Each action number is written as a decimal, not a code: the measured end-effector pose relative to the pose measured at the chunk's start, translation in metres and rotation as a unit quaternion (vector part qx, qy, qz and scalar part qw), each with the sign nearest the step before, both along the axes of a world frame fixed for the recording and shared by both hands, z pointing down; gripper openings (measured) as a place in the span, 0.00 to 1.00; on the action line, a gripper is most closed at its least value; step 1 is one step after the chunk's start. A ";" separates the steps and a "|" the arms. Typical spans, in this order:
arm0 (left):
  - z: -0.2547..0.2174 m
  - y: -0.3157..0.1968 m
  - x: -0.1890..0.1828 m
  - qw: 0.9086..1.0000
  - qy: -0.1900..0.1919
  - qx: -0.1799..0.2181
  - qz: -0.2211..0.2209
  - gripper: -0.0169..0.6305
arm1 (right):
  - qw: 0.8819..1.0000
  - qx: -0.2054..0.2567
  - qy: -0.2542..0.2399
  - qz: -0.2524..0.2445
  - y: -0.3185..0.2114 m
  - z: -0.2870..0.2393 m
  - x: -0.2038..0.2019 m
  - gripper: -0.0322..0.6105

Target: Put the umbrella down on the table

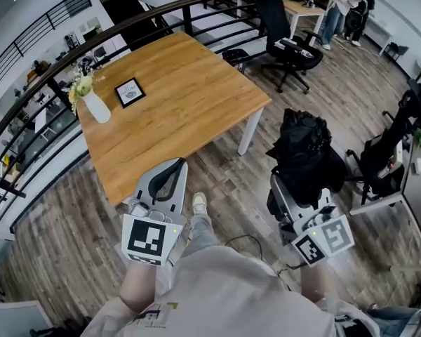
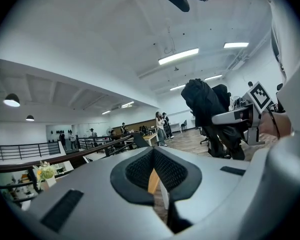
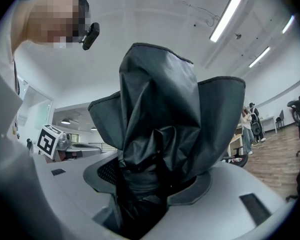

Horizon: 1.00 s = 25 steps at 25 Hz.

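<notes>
At the far left of the wooden table [image 1: 196, 76] stand a white vase of flowers [image 1: 95, 105] and a small framed card [image 1: 130, 92]. By the table's near edge, the left gripper [image 1: 170, 173] has its jaws seemingly drawn together at the tips, with nothing held (only the table's edge shows through the gap behind them). Further right, over the floor and clear of the table, the right gripper [image 1: 289, 192] is clamped on the folded black umbrella [image 1: 305, 149], which stands upright above its jaws
</notes>
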<state>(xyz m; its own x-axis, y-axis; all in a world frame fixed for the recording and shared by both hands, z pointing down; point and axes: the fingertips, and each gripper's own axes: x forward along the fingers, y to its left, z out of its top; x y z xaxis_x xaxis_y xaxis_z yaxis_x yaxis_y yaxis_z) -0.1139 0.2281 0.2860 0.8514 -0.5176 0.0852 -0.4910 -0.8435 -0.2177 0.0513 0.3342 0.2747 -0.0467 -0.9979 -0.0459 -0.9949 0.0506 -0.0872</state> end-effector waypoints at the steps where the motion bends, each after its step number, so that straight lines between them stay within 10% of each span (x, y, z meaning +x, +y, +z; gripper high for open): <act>1: 0.004 -0.011 0.004 1.000 0.001 -0.006 0.000 0.05 | 1.000 -0.003 0.000 0.002 -0.010 0.004 0.004 0.47; 25: 0.035 -0.390 0.080 0.999 -0.029 -0.021 0.020 0.05 | 0.994 -0.099 -0.033 0.016 -0.400 0.046 0.083 0.47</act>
<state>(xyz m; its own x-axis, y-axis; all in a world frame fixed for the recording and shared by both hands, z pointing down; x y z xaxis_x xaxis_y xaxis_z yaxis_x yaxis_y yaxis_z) -0.0337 -0.1615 0.3209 0.8641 -0.4786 0.1558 -0.4445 -0.8709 -0.2098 0.1341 -0.0656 0.3204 -0.0179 -0.9885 0.1501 -0.9876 -0.0059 -0.1567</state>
